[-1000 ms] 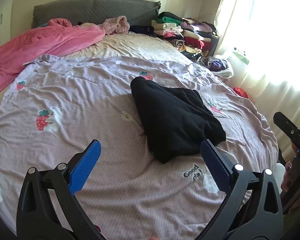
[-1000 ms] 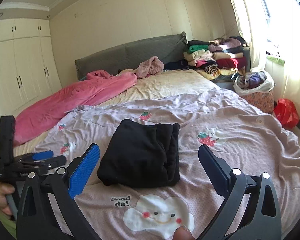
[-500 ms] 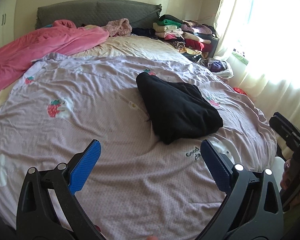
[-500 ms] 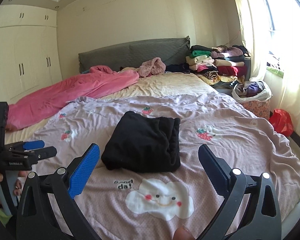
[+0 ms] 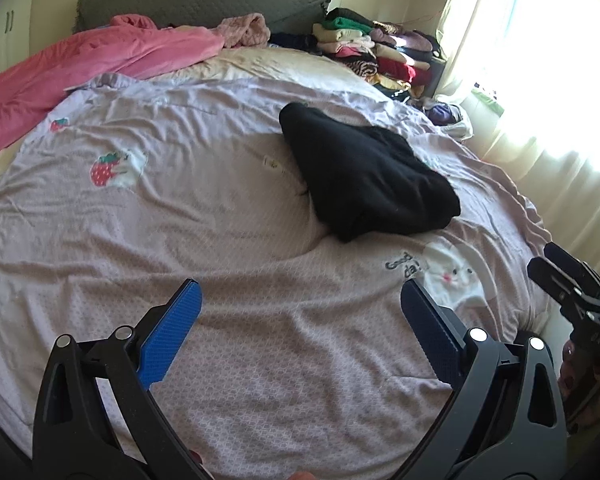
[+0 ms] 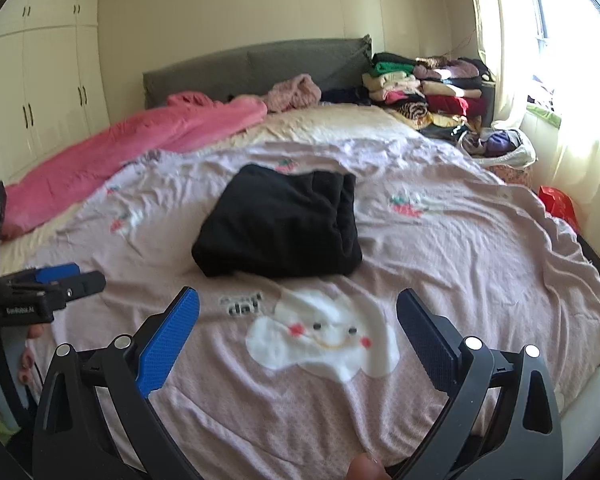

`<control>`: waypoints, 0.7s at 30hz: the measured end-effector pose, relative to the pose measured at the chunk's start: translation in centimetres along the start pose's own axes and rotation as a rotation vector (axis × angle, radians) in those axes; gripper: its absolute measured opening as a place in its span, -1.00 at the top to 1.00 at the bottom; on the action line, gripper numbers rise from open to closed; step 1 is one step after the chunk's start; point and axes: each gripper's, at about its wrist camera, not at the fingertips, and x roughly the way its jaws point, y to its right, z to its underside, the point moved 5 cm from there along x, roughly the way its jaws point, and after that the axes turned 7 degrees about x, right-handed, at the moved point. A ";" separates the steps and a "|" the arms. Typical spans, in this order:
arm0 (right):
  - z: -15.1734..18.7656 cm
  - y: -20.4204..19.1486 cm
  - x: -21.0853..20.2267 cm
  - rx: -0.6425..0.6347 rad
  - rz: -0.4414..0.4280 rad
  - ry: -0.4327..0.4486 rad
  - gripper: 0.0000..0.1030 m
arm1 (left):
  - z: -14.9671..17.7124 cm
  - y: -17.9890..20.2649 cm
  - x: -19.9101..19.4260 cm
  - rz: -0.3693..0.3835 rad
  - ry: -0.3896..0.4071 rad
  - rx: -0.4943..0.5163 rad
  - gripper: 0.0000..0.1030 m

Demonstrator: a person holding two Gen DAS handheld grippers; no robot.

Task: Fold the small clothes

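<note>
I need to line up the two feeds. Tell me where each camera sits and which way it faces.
Left wrist: sits on the left gripper, facing across the bed toward the headboard; the folded black garment lies ahead to the right, the right gripper at the edge.
Right wrist: sits on the right gripper, facing the headboard; the garment lies ahead, the left gripper and hand at the left edge.
Shared: garment, pink blanket, clothes stack.

My left gripper (image 5: 300, 312): matt black plastic arms, blue pads (image 5: 168, 340) with fine knurled texture, shiny metal pins. My right gripper (image 6: 298, 316) same build, one pad blue, other looks dark. Black garment (image 6: 278, 224): soft matt cloth, thick, slightly fuzzy. Sheet (image 6: 480, 248): thin lilac cloth, creased, fine dotted weave, printed white cloud. Pink blanket (image 6: 132, 148): plush fleece. Headboard (image 6: 260, 64): grey quilted fabric. Wardrobe (image 6: 40, 80): smooth cream panels, semi-gloss. Red bag (image 6: 558, 204): glossy plastic
</note>
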 end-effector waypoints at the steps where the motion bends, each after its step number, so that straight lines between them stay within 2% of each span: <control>1: 0.2 -0.1 0.2 0.004 -0.003 -0.008 -0.91 | 0.1 0.0 0.1 0.001 0.000 0.000 -0.81; 6: 0.6 -0.2 0.8 0.000 -0.004 -0.021 -0.91 | 0.8 0.0 0.9 0.002 -0.020 0.010 -0.81; 10: 0.6 -0.3 0.9 -0.002 -0.002 -0.026 -0.91 | 1.0 -0.2 1.5 -0.025 -0.042 0.015 -0.81; 21: 0.8 0.1 1.3 0.008 0.008 -0.034 -0.91 | 1.1 -0.3 1.4 -0.029 -0.042 0.016 -0.81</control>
